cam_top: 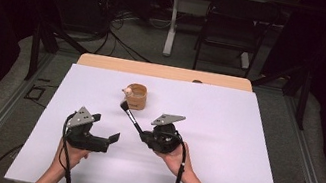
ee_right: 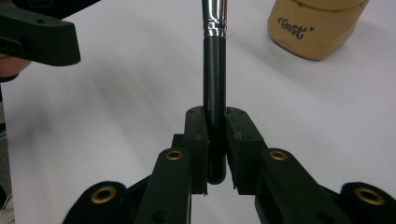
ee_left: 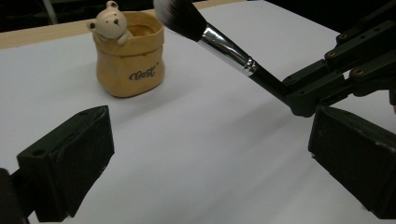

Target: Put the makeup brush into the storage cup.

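Clamped tight on the black handle of a makeup brush (ee_right: 214, 100) are the two pads (ee_right: 195, 135) of the right gripper (ee_right: 215, 140), seen at lower centre of the right gripper view; the handle's butt end is pinched between them and the silver ferrule runs out of the top edge. In the high view the same right gripper (cam_top: 145, 136) is held in a hand (cam_top: 178, 161) at lower centre, and the brush (cam_top: 132, 118) is angled up and to the left, its dark bristle head ending just beside the cup.

Spread wide with nothing between them are the fingers (ee_left: 70, 163) of the left gripper (ee_left: 210, 163), one block at lower left and one at lower right of the left gripper view, bare white sheet showing in the gap. In the high view that left gripper (cam_top: 109, 142) is held at lower left of the sheet, well apart from the cup, its jaws pointed to the right.

Farther up, the yellow cup (cam_top: 136, 96) is found upright just above the middle of the white sheet (cam_top: 224, 133), a small bear figure (ee_left: 111, 23) perched on its rim. Bristles are seen at the top centre of the left gripper view, close to the cup's rim; whether they touch it cannot be told.

Beyond the sheet, a strip of wooden table edge (cam_top: 164, 71) is seen, and behind it a dark folding chair (cam_top: 230, 27).
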Action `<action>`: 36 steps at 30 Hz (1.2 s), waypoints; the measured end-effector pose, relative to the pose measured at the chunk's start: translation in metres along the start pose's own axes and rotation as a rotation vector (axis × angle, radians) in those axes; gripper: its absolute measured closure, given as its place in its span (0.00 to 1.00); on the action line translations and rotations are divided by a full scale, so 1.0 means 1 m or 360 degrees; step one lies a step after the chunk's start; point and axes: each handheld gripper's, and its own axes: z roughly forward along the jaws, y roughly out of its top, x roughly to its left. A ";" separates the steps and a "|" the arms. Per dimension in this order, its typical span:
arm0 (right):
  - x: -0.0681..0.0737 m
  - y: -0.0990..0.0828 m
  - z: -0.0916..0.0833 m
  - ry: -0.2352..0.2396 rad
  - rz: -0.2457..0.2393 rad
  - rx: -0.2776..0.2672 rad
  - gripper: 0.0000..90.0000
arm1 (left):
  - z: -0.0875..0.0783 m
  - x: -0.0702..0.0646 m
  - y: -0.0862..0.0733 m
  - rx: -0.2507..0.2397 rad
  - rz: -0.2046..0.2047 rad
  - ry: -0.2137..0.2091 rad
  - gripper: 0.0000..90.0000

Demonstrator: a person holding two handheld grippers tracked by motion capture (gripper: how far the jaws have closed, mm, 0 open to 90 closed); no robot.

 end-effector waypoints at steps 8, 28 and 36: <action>0.005 -0.001 0.001 0.0025 -0.0016 -0.0018 0.88 | 0.014 -0.007 0.004 0.0005 -0.0004 -0.0096 0.18; 0.013 -0.007 0.010 0.0024 -0.0032 -0.0040 0.88 | 0.037 -0.004 0.005 -0.0028 -0.0114 -0.0229 0.62; 0.016 -0.010 0.016 0.0030 -0.0063 -0.0014 0.88 | 0.040 -0.008 0.004 -0.0065 -0.0128 -0.0278 0.72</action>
